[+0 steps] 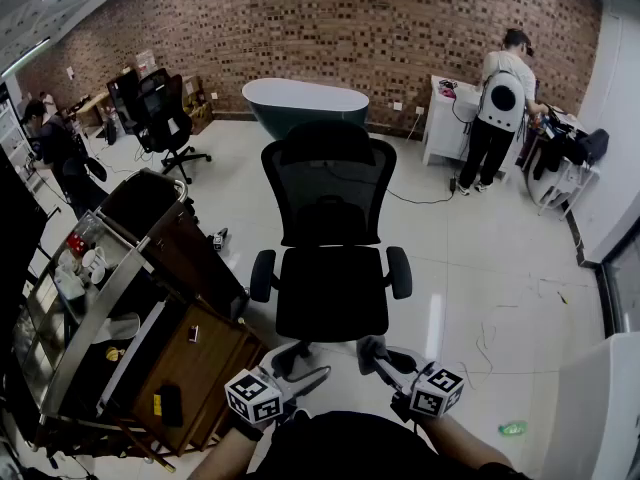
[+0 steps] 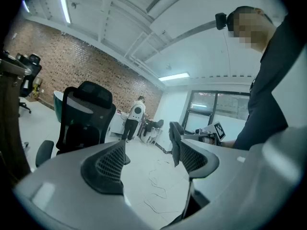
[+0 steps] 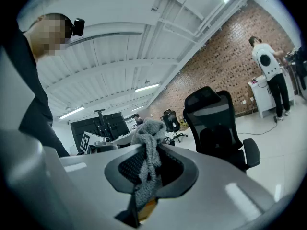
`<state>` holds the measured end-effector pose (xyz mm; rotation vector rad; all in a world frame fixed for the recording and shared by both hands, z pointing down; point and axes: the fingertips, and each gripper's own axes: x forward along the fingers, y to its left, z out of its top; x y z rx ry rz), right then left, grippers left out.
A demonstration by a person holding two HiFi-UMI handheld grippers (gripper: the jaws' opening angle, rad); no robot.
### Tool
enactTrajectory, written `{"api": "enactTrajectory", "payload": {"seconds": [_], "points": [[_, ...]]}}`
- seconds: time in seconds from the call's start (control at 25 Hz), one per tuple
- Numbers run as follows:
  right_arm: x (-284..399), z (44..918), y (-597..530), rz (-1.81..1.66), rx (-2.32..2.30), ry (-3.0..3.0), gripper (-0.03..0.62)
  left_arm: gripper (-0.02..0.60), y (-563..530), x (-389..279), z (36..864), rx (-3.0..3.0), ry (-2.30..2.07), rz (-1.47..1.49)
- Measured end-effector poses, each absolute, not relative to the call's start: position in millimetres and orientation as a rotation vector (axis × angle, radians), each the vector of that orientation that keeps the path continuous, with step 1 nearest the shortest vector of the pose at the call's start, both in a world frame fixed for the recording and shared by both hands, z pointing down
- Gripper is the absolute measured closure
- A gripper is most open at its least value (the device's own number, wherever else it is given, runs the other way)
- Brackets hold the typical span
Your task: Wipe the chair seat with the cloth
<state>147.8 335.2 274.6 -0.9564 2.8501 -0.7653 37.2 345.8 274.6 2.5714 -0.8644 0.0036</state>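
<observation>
Right gripper (image 3: pixel 152 170) is clamped on the cloth (image 3: pixel 147 145), which is bunched up between the jaws. Left gripper (image 2: pixel 147 158) hangs open with nothing in it. The seat (image 1: pixel 331 306) is ahead, apart from both. I'd lower the cloth flat onto the near edge, press lightly and sweep in overlapping passes.

Two claws (image 1: pixel 306 366) (image 1: pixel 376 354), one cloth (image 3: pixel 147 150), two black office chairs (image 1: pixel 330 223) (image 1: pixel 168 118), two bystanders (image 1: pixel 503 98) (image 1: pixel 55 150), one tub (image 1: pixel 300 103), one cart (image 1: pixel 112 286).
</observation>
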Motion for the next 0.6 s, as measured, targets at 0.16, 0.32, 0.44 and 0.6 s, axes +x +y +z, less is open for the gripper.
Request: {"api": "enactTrajectory", "payload": {"seconds": [0.16,0.32,0.44,0.6], "points": [[162.0,280.9,330.2,-0.763,-0.94,2.859,0.546,0.196,337.1,50.1,275.6,2.576,-0.881,0.006],[172.4,289.7,325.5,-0.775,-0.927,2.872,0.546,0.196,333.3,61.5,281.6,2.568,-0.894,0.014],[169.4,292.2,324.5,-0.791,-0.896,2.883,0.546,0.196,330.1,61.1,285.4,2.554,-0.911,0.013],[165.8,296.3,312.8,-0.8,-0.878,2.899,0.546,0.196,319.9,59.8,290.6,2.537,-0.911,0.017]]}}
